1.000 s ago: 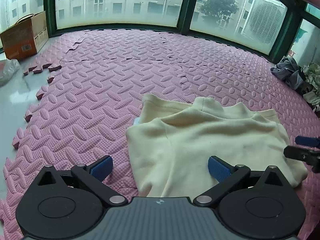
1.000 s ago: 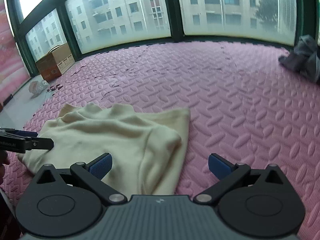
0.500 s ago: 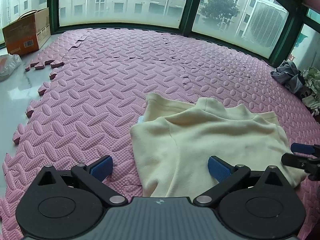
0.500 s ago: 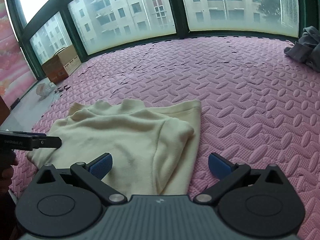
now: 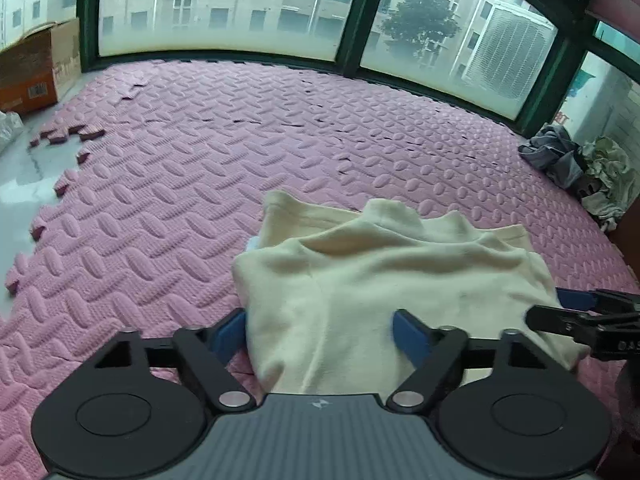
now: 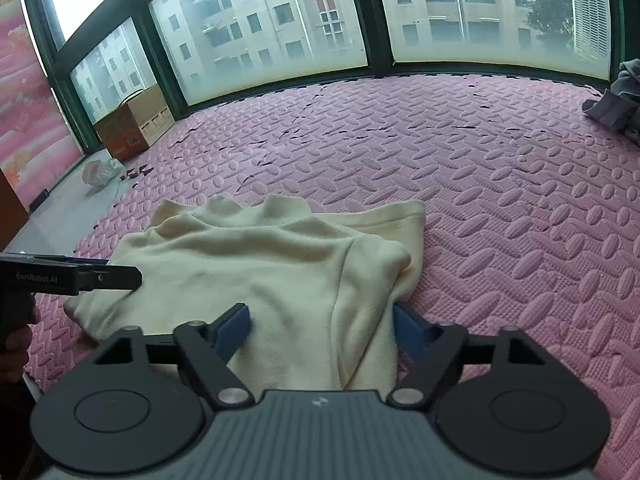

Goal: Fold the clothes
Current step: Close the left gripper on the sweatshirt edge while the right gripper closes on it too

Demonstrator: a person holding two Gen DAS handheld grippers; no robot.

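Observation:
A cream sweater [image 5: 400, 272] lies partly folded on the pink foam mat [image 5: 200, 160], collar pointing away from me. My left gripper [image 5: 320, 332] is low over its near left corner. Its jaws are closing, with the cloth's edge between the blue pads and not pinched. In the right wrist view the same sweater [image 6: 260, 264] has a folded sleeve on its right side. My right gripper [image 6: 320, 330] straddles that near right corner, jaws closing too, with cloth between the pads. Each gripper shows in the other's view: right gripper [image 5: 560, 312], left gripper [image 6: 120, 276].
A cardboard box [image 5: 32, 68] stands at the mat's far left by the window, with a plastic bag [image 6: 98, 172] and loose mat pieces [image 5: 64, 136] on bare floor near it. A pile of clothes [image 5: 572, 164] lies at the far right. Windows line the far side.
Both pairs of jaws have narrowed from fully wide. Both grippers have come in over the sweater's near corners, so the pads now flank cloth.

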